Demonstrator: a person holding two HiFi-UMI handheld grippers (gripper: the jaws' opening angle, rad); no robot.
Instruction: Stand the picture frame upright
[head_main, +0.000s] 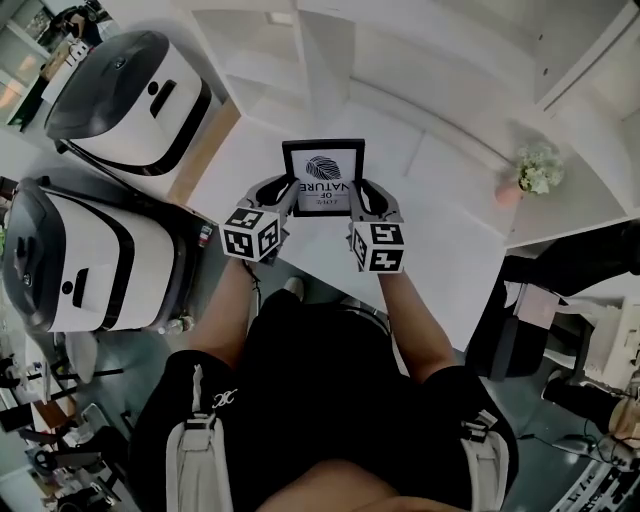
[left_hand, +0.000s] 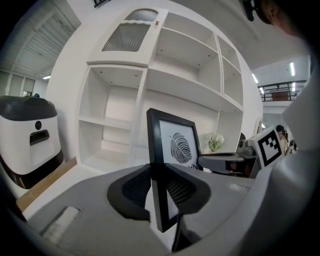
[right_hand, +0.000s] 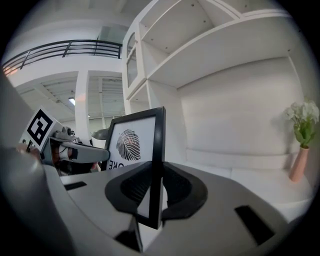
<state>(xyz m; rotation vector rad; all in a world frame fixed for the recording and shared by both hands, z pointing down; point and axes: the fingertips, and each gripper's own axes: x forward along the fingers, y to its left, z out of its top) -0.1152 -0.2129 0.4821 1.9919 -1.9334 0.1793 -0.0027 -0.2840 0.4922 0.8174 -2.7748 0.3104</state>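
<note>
Both tongs are clamped on the picture frame (head_main: 323, 178): the left tongs (head_main: 283, 190) pinch its left side rail and the right tongs (head_main: 362, 195) its right. It hangs between them, close to upright, over the white counter (head_main: 430, 235); whether its bottom edge touches the counter cannot be told. The frame looks light and stiff, a thin dark moulding round a pale leaf print. It is probably glazed, so fragile and slick on its face. The side rails, low down as now, seem the sound place to pinch. The counter is smooth and bare nearby, likely slippery under a prop leg. White open shelving (left_hand: 165, 75) rises behind, a vase of flowers (head_main: 538, 170) stands well off to the right, and two bulky white-and-black machines (head_main: 130, 85) sit to the left.
</note>
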